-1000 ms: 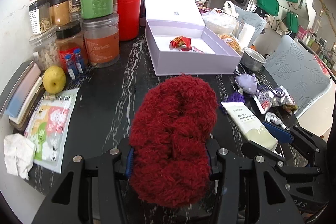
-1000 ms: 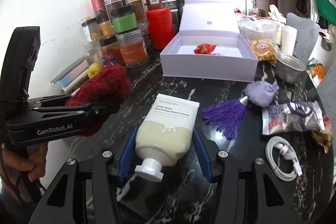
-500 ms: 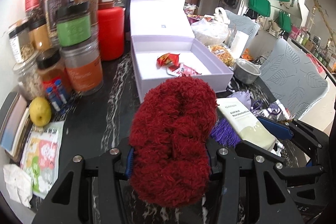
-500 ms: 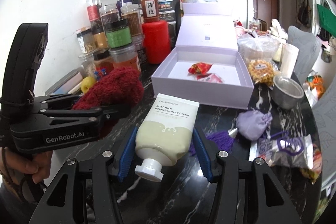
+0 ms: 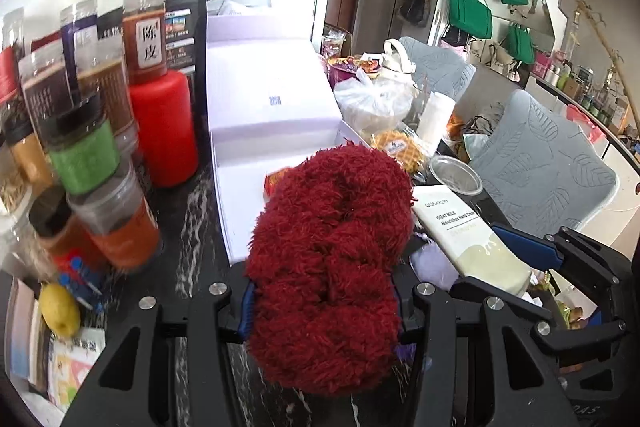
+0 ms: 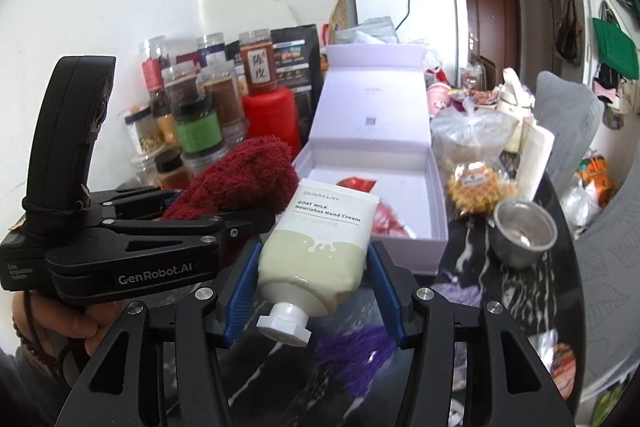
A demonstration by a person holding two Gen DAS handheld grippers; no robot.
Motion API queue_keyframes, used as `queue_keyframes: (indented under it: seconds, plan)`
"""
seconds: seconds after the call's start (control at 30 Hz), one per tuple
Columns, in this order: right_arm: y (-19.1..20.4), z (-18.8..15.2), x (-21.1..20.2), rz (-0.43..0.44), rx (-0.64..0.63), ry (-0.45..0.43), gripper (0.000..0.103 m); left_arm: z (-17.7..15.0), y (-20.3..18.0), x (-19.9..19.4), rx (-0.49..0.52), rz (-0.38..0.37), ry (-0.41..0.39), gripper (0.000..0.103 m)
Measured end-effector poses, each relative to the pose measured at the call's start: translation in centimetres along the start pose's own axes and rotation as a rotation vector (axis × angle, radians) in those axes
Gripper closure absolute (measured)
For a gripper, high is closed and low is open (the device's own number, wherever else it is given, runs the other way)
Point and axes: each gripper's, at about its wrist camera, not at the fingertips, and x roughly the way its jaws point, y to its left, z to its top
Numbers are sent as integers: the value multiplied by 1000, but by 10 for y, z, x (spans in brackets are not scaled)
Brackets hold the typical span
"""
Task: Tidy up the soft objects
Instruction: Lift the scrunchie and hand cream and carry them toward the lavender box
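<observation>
- Tongs, left (image 5: 322,301): closed on a fuzzy red bundle (image 5: 332,251), blue pads pressed into both flanks; the bundle fills the gap and bulges above and below the grip.
- Seen from the right wrist view, the left tongs (image 6: 224,223) sit at 9 o'clock, held clear above the worktop (image 6: 532,279), with the fuzzy red bundle (image 6: 244,183) protruding from their tip.
- Tongs, right (image 6: 316,291): closed on a hand cream tube (image 6: 320,239), pads bearing on both sides of the lower body; white cap points back toward the camera, printed end points toward 12 o'clock.
- From the left wrist view, the right tongs (image 5: 532,259) lie at 3 o'clock, with the hand cream tube (image 5: 468,239) just beside the bundle.
- Lavender box (image 6: 400,255): open, lid upright at the rear, standing on the dark marbled worktop at 12 o'clock from both tongs; red wrappers (image 6: 356,185) lie inside. The tube's printed end overlaps the front wall in view; contact cannot be told.
- Stacked jars (image 5: 84,155) and a red canister (image 5: 164,131) stand at 10 o'clock, left of the box.
- Metal cup (image 6: 524,233) stands at 2 o'clock, right of the box; a purple tassel (image 6: 356,347) lies on the worktop below the tube.
- Yellow fruit (image 5: 60,309) lies at 8 o'clock near the jars.
</observation>
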Motion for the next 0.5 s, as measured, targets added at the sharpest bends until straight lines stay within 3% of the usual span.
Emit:
queue_keyframes:
  seconds: [0.5]
  plan:
    - [-24, 65, 17, -13, -1, -81, 50, 74, 2, 10, 50, 28, -111, 54]
